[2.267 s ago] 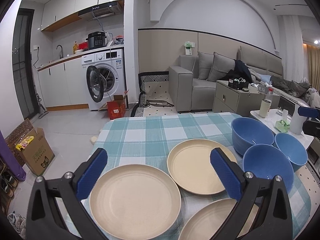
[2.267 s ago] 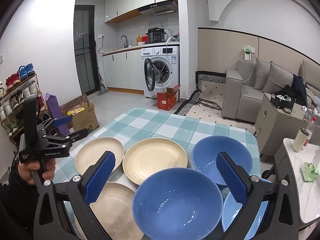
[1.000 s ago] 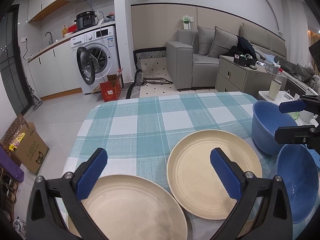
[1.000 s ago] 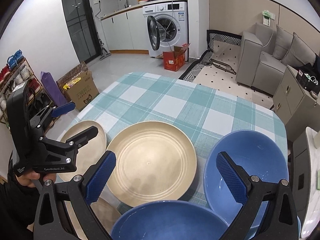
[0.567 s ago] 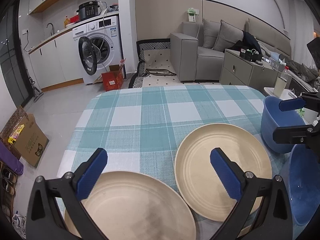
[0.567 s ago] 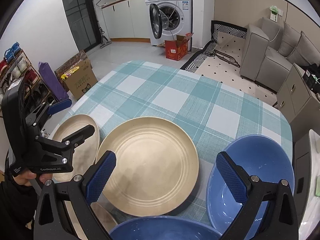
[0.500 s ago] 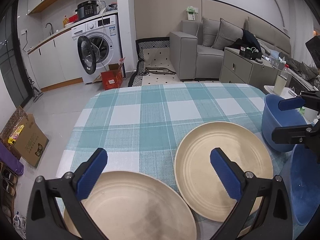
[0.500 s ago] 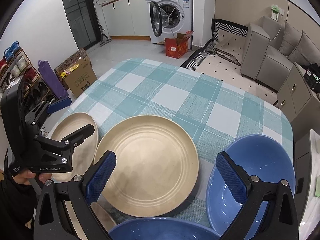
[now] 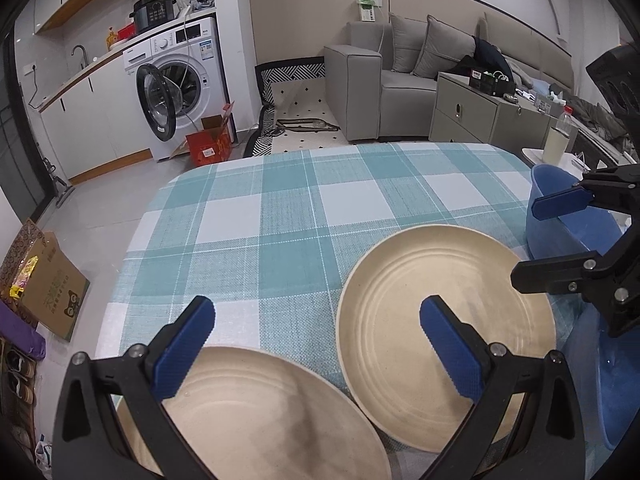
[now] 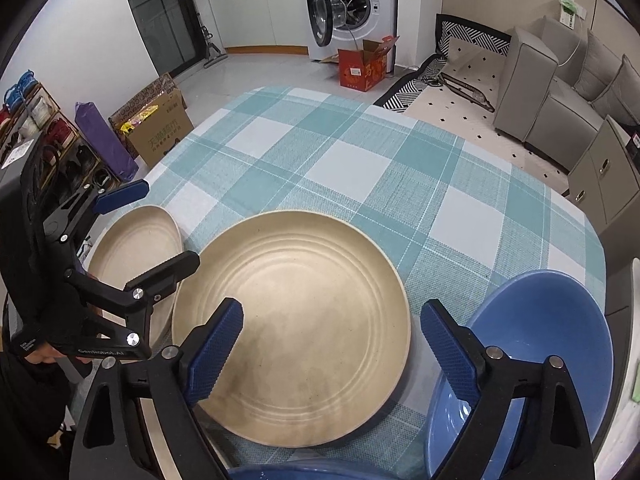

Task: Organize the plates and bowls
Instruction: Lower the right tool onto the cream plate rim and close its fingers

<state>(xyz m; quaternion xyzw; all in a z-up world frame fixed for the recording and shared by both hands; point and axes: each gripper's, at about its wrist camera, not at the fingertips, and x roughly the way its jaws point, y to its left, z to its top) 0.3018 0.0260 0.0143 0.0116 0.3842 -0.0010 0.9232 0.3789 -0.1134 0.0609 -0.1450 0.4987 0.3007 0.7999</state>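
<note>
Two beige plates lie on the checked tablecloth. In the left wrist view the near plate (image 9: 260, 412) is under my open left gripper (image 9: 316, 344), and the middle plate (image 9: 392, 300) is to its right. My right gripper (image 10: 330, 320) hangs over the middle plate (image 10: 300, 272). Its jaws are closing, and its pads touch nothing. A blue bowl (image 10: 560, 320) stands right of that plate, and another blue bowl's rim (image 10: 304, 474) shows at the bottom edge. My left gripper (image 10: 172, 224) hovers over the left plate (image 10: 136, 248). My right gripper (image 9: 526, 244) shows beside the blue bowl (image 9: 560, 236).
The far half of the table (image 10: 360, 152) carries only the cloth. On the floor beyond are a cardboard box (image 10: 160, 132), a red box (image 10: 362, 66) and a washing machine (image 10: 348, 0) with its door open. A grey sofa (image 9: 380, 92) and a cabinet (image 9: 480, 120) stand behind.
Both grippers have sunk and moved forward over the table, so the plates look larger. The right gripper's jaws stand narrower than before.
</note>
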